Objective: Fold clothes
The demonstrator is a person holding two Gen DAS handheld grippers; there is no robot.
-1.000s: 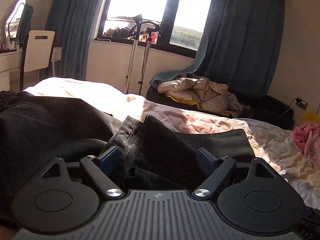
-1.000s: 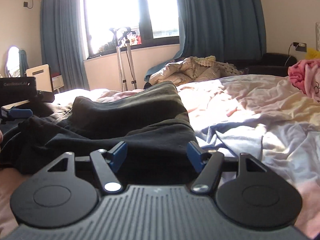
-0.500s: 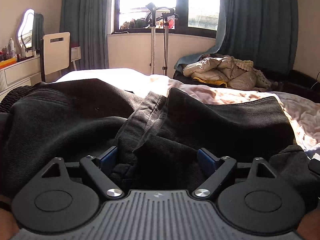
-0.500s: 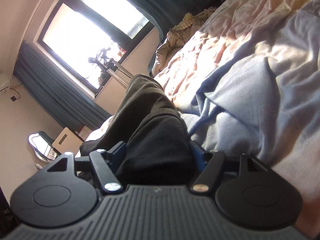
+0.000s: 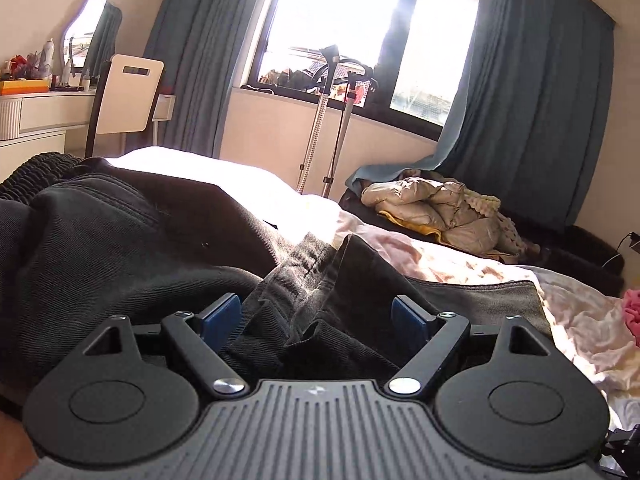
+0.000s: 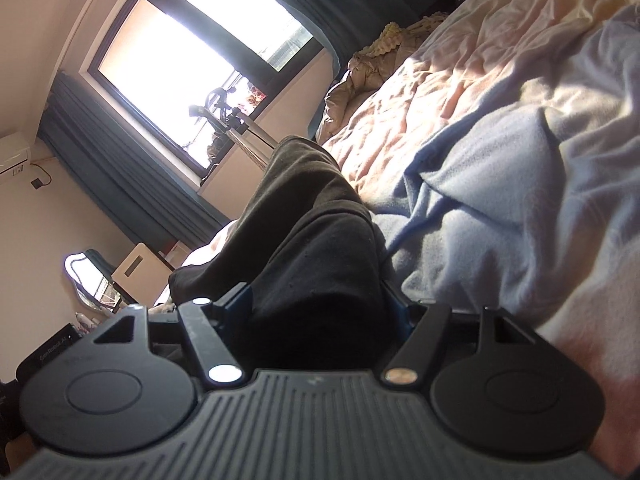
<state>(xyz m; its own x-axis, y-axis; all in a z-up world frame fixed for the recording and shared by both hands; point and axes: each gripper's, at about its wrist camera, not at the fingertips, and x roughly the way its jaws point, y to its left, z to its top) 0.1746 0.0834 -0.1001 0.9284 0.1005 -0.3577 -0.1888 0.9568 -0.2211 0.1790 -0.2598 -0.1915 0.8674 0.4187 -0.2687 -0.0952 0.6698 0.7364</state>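
Observation:
Black trousers [image 5: 120, 248] lie crumpled across the bed. A bunched, seamed fold of them sits between the blue pads of my left gripper [image 5: 316, 314], whose jaws stand wide; the cloth is loose and not squeezed. In the right wrist view a thick rolled end of the same trousers [image 6: 312, 200] fills the gap of my right gripper [image 6: 320, 308]. That gripper is rolled onto its side and low over the sheet. Its jaws stand wide too, and the dark cloth hides most of its right-hand pad.
The bed has a rumpled pink, white and pale blue sheet [image 6: 500, 160]. A pink garment [image 5: 632, 308] lies at the right edge. Beyond the bed are a padded jacket pile [image 5: 440, 208], two metal stands [image 5: 320, 120], a chair [image 5: 128, 96] and a desk [image 5: 36, 116].
The right gripper has rolled well over and dropped closer to the bed, with the dark cloth now filling its gap. The left view tilted one way and back; its cloth stays between the pads.

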